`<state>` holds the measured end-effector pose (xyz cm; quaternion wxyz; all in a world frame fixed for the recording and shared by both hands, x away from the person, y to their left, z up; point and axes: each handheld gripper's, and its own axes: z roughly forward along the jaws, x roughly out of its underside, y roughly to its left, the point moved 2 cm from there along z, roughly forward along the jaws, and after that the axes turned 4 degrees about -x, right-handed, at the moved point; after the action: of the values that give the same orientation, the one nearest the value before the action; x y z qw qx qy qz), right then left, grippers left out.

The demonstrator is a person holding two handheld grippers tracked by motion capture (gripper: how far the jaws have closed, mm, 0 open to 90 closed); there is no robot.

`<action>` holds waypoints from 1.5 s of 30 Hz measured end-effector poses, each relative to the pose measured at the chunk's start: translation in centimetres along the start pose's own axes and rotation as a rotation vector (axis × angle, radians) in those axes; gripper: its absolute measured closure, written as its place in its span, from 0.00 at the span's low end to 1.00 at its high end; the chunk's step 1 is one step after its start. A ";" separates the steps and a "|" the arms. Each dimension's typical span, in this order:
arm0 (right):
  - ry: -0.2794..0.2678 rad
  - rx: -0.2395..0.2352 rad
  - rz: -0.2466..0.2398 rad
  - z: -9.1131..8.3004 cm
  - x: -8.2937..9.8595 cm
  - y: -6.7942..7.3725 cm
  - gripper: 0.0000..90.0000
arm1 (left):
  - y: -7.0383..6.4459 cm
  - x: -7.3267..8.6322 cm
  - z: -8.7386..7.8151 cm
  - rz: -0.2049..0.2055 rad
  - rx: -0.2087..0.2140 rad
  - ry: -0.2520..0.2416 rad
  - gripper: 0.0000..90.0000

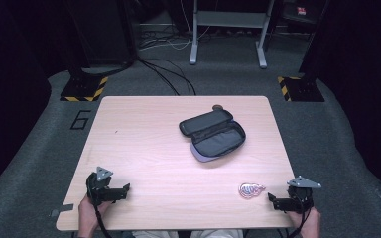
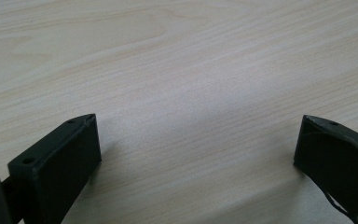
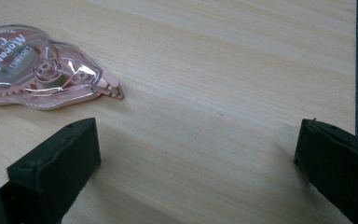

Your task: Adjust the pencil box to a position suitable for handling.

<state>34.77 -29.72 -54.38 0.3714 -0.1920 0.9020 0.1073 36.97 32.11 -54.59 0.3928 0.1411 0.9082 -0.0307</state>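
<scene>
Our right tongs (image 1: 278,203) and left tongs (image 1: 120,192) rest wide open and empty at the surface's (image 1: 144,148) near corners. The pink tape dispenser (image 1: 251,190) lies just beside the right pair, long axis along the near edge. An open pencil case (image 1: 212,134), seemingly empty, sits mid-surface, unobstructed.

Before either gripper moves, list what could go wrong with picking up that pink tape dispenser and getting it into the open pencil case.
1. The correction tape dispenser lies flat and looks smooth and rounded; the right gripper sits beside it, not around it, so a grab may push or slip it.
2. The dispenser is near the table's front edge and could be knocked off.
3. The open pencil case looks soft and unanchored; it may slide, since the left gripper is far away.
</scene>
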 end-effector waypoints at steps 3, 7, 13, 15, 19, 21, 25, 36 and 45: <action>-0.013 0.003 -0.005 0.0 0.0 0.0 0.00 | 0.0 0.0 0.0 0.001 0.000 -0.001 0.00; -0.012 0.002 -0.001 0.0 0.0 0.0 0.00 | 0.0 0.0 0.0 0.001 -0.005 -0.003 0.00; 0.000 0.005 -0.001 0.0 0.0 0.0 0.00 | -0.1 0.0 0.1 -0.003 -0.009 -0.007 0.00; -0.003 0.003 0.007 0.0 0.0 0.0 0.00 | -0.1 0.0 0.1 -0.004 -0.010 -0.007 0.00; 0.006 -0.008 -0.006 0.0 -0.1 0.0 0.00 | -0.1 0.0 0.1 -0.004 -0.011 -0.005 0.00; 0.011 -0.024 -0.016 -0.1 -0.1 0.1 0.00 | -0.1 0.0 0.1 -0.002 -0.012 -0.004 0.00; 0.004 -0.050 -0.036 -0.3 -0.3 0.2 0.00 | -0.2 0.0 0.1 -0.015 -0.011 -0.005 0.01; -0.012 -0.149 -0.149 -1.0 -2.7 3.0 0.00 | -0.2 0.0 0.1 -0.014 -0.011 -0.009 0.01; 0.026 -0.212 -0.211 0.4 -4.2 4.7 0.00 | -0.2 0.0 0.1 -0.015 -0.012 -0.009 0.01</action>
<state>35.73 -24.27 -51.44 0.3467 -0.3252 0.8651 0.1601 37.00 31.94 -54.64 0.3974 0.1317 0.9077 -0.0289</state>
